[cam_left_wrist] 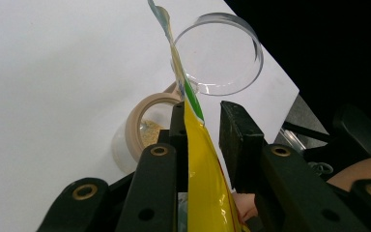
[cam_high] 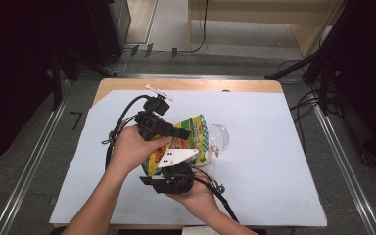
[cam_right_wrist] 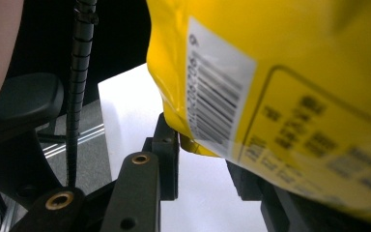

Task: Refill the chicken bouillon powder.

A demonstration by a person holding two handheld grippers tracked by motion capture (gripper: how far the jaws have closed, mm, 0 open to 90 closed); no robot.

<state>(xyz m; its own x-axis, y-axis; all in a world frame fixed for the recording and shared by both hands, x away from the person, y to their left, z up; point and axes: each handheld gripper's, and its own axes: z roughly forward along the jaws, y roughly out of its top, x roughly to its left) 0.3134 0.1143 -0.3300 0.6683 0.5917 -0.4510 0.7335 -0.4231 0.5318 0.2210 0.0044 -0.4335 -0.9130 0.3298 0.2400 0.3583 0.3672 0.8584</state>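
Two grippers meet at one yellow snack bag (cam_high: pixel 196 139), held up over the white table sheet (cam_high: pixel 274 161) near mid-table, just beside a clear cup (cam_high: pixel 220 137). Left gripper (cam_left_wrist: pixel 204 133): the bag's top edge runs up between the jaws, flat against the left pad (cam_left_wrist: pixel 178 140), with a gap to the right one, so jaws partly apart, not clamped; a small jar (cam_left_wrist: pixel 142 133) sits on the sheet past them. Right gripper (cam_right_wrist: pixel 203 164): the bag's lower corner sits between its jaws, which stand part-open, but whether they pinch it cannot be told.
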